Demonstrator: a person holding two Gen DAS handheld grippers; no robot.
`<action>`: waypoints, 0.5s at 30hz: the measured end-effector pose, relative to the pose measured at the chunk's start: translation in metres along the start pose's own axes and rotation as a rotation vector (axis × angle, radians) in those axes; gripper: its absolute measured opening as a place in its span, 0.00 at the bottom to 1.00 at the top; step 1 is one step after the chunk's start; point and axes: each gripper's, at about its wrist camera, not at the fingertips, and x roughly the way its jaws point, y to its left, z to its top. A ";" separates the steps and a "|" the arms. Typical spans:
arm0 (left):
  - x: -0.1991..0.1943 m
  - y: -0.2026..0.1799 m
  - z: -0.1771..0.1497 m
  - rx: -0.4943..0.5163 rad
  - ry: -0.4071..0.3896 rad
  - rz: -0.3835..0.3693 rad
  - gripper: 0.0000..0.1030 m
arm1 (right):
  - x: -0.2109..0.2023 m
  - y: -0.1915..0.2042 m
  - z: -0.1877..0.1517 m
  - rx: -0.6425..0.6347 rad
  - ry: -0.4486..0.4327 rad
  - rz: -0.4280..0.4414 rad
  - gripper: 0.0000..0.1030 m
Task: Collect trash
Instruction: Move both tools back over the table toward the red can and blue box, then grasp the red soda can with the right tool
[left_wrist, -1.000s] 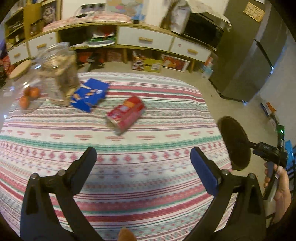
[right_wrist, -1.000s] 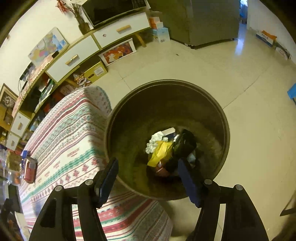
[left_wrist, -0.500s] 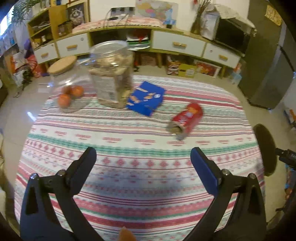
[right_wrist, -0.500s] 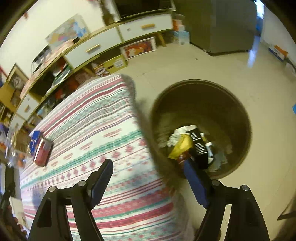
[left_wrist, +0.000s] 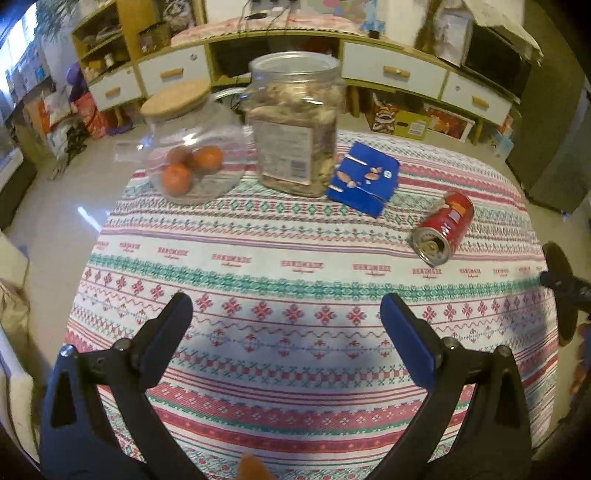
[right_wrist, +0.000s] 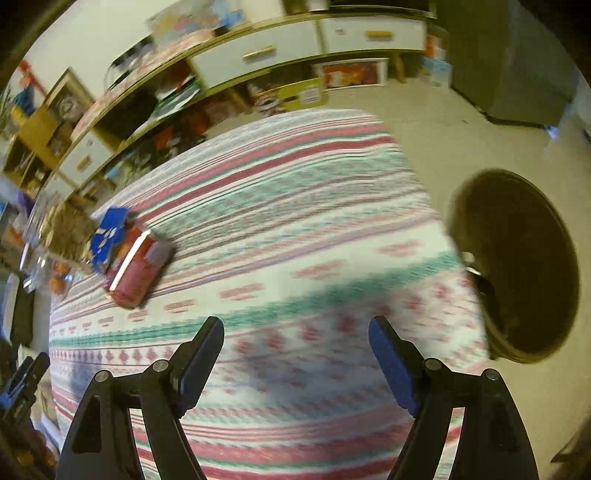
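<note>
On the table (left_wrist: 258, 369) lie one red can (left_wrist: 443, 229), one blue packet (left_wrist: 365, 181), two clear jars (left_wrist: 295, 125) (one cork-lidded, holding three orange fruits (left_wrist: 190, 166)), while one dark bin (right_wrist: 517, 266) stands on the floor beside it.

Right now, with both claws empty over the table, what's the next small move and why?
Probably carry the right claw across toward the red can. It lies on its side on the tablecloth, and the bin sits just past the table edge. The left claw is open too, but the can lies off to its right.
</note>
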 end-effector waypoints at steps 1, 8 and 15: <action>-0.001 0.007 0.001 -0.014 0.004 0.007 0.98 | 0.006 0.015 0.002 -0.025 0.010 0.008 0.80; 0.002 0.036 0.006 -0.070 0.023 0.017 0.98 | 0.022 0.074 0.020 0.042 0.047 0.194 0.80; 0.012 0.055 0.008 -0.121 0.054 0.016 0.98 | 0.050 0.101 0.035 0.108 0.064 0.231 0.79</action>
